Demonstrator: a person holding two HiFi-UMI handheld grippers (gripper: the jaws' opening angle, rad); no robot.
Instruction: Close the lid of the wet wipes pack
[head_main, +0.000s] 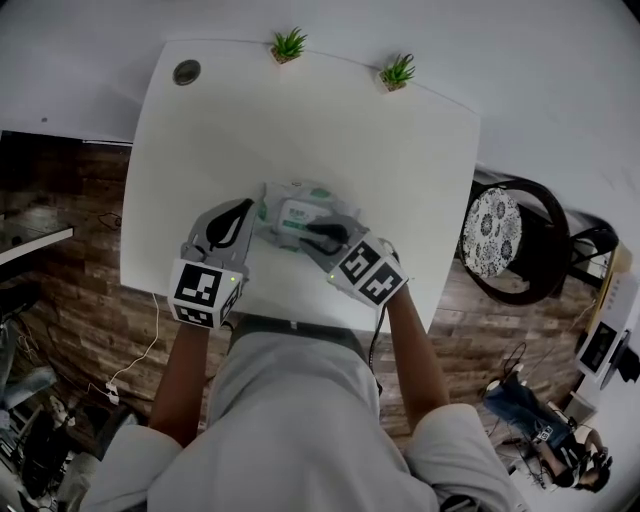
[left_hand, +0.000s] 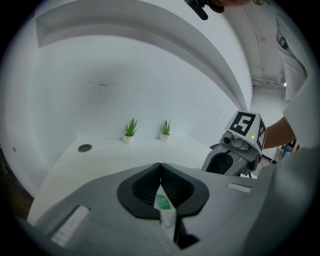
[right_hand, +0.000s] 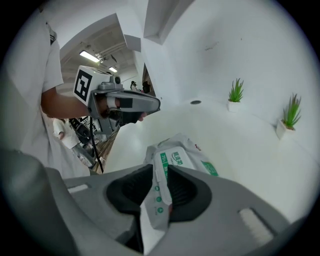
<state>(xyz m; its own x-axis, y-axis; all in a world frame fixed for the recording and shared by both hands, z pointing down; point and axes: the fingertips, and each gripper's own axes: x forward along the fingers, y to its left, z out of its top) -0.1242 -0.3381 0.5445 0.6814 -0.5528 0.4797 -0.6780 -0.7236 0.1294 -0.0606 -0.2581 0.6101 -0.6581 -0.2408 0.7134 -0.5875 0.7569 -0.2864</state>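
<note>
The wet wipes pack (head_main: 298, 214), white with green print, lies on the white table (head_main: 400, 150) near its front edge. In the head view my left gripper (head_main: 248, 216) is at the pack's left end and my right gripper (head_main: 326, 236) at its near right side. The left gripper view has the left gripper (left_hand: 161, 192) shut on a thin flap of the pack (left_hand: 165, 209). In the right gripper view, the right gripper (right_hand: 161, 189) is shut on the pack's near edge. The pack's white lid (right_hand: 176, 161) lies flat just beyond the jaws.
Two small potted plants (head_main: 288, 45) (head_main: 397, 72) stand at the table's far edge, and a round metal grommet (head_main: 186, 72) sits in its far left corner. A dark chair with a patterned seat (head_main: 494, 232) stands to the right. Cables lie on the wood floor (head_main: 90, 200).
</note>
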